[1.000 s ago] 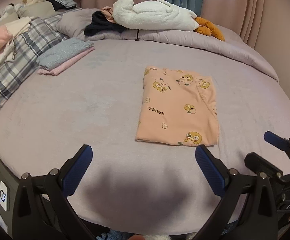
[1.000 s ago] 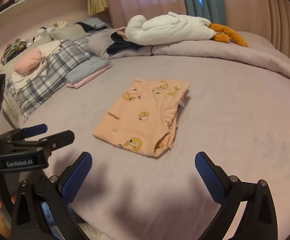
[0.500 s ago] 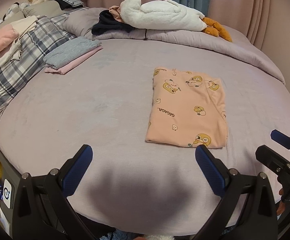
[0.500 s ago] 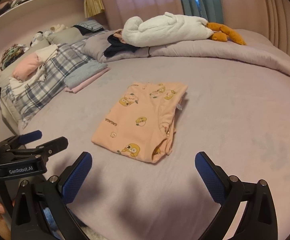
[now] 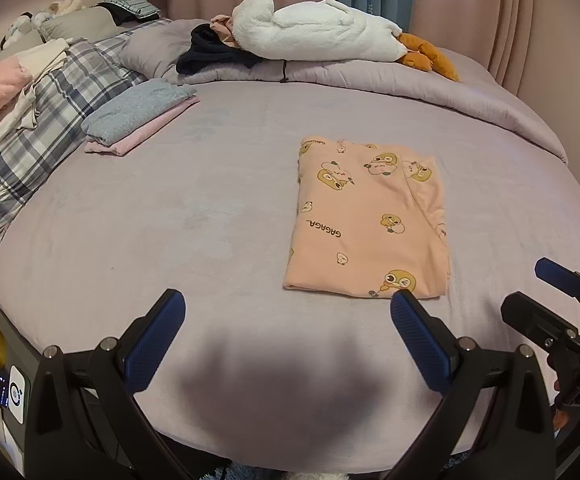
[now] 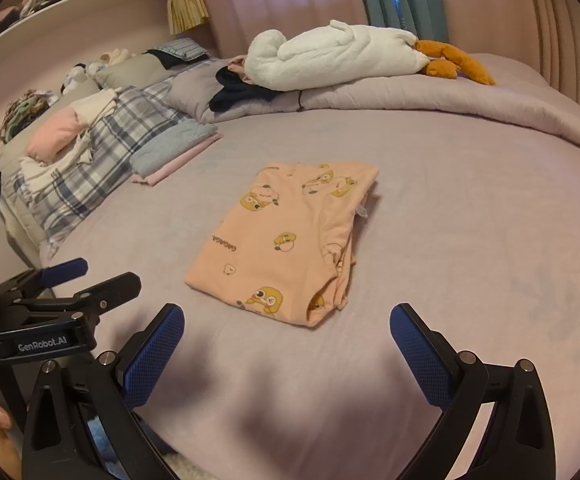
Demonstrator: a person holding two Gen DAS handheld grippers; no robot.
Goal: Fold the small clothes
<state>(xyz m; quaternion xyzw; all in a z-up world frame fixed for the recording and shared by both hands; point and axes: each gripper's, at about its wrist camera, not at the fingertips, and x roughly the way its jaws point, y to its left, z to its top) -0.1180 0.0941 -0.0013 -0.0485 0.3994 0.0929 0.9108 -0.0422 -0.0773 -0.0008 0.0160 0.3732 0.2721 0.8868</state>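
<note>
I see the peach garment [image 5: 370, 220] folded into a flat rectangle on the lilac bed [image 5: 170, 220], right of centre. My left gripper [image 5: 286, 334] hovers just short of its near edge, fingers spread and empty; my right gripper [image 6: 286, 336] hangs likewise spread, holding nothing

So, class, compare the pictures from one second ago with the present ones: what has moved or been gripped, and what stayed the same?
Only the viewpoints drifted a little: in the left wrist view the peach garment sits slightly farther right than it did a second ago. Nothing was gripped or released. The left gripper and right gripper stay open and empty above the bed, and the garment stays folded flat.
</note>
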